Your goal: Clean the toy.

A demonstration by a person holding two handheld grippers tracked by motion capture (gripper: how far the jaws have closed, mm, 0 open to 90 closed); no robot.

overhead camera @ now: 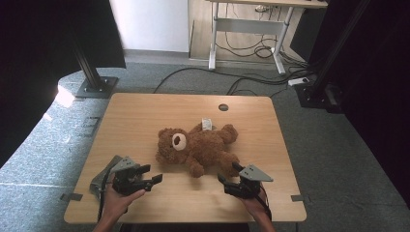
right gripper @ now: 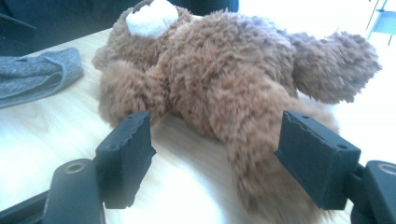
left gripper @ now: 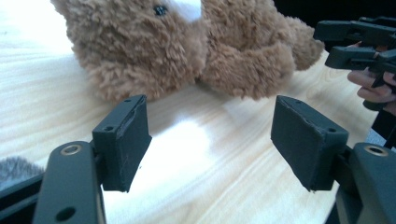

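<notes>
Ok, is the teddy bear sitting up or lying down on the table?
Lying down. The teddy bear is flat on its back on the table, white muzzle facing up, head toward the left tongs, limbs spread out.

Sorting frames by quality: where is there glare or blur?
Left gripper view: glare on the table between the open jaws; teddy bear soft. Right gripper view: overexposed at the right, bear's near leg blurred. High view: evenly lit, sharp.
</notes>
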